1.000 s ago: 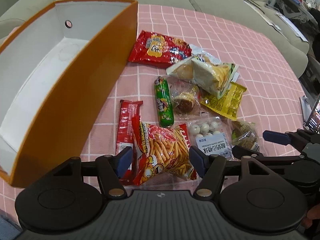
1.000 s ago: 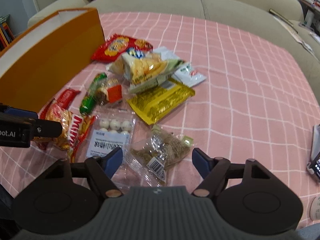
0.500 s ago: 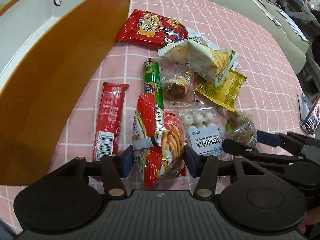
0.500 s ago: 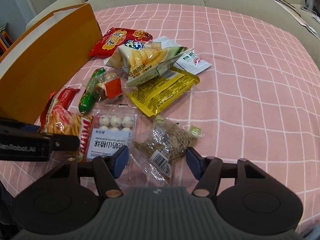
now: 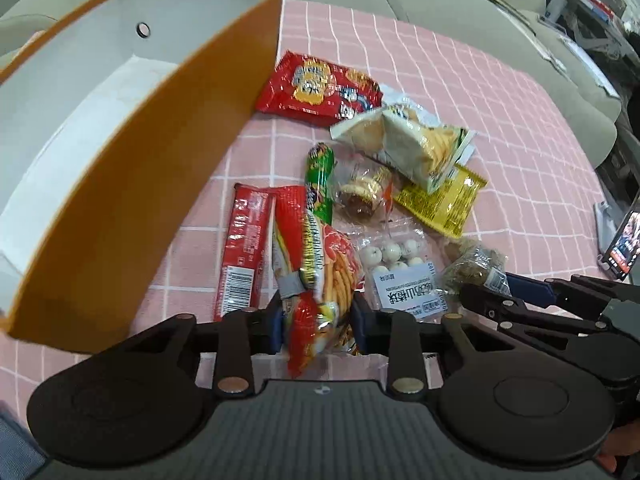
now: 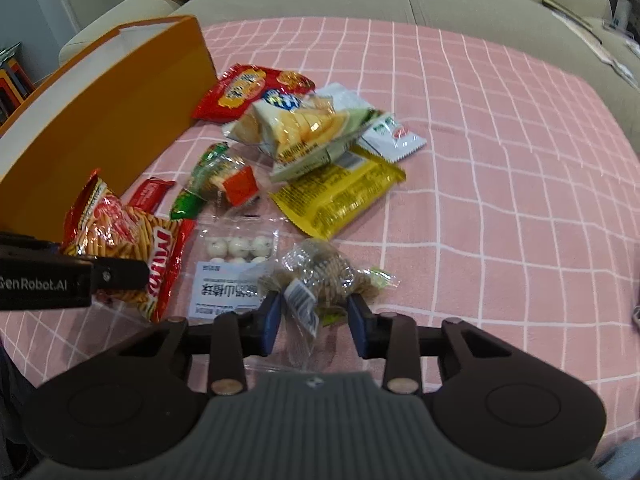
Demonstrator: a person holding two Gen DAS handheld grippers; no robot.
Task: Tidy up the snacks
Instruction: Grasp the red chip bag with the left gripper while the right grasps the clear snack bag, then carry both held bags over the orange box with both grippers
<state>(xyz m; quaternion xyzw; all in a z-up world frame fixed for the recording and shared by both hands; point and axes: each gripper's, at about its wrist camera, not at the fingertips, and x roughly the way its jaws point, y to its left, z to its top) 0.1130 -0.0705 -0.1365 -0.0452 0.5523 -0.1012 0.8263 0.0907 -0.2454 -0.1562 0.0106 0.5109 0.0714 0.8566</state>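
My left gripper (image 5: 318, 322) is shut on a red bag of stick snacks (image 5: 316, 264) and holds it just off the pink checked cloth, next to the orange box (image 5: 132, 184). The bag also shows in the right wrist view (image 6: 120, 240). My right gripper (image 6: 314, 322) is shut on a clear packet of brown snacks (image 6: 320, 276), which lies on the cloth. The right gripper's fingers (image 5: 524, 288) reach in from the right in the left wrist view.
Loose snacks lie between: a white-ball packet (image 6: 236, 256), a yellow packet (image 6: 340, 200), a chip bag (image 6: 304, 128), a red bag (image 5: 320, 88), a green stick (image 5: 320, 176), a red bar (image 5: 242, 248). A phone (image 5: 622, 242) is at right. A sofa is behind.
My left gripper has closed on the red stick-snack bag and lifted it, crumpling it upright. My right gripper has closed on the clear brown-snack packet.
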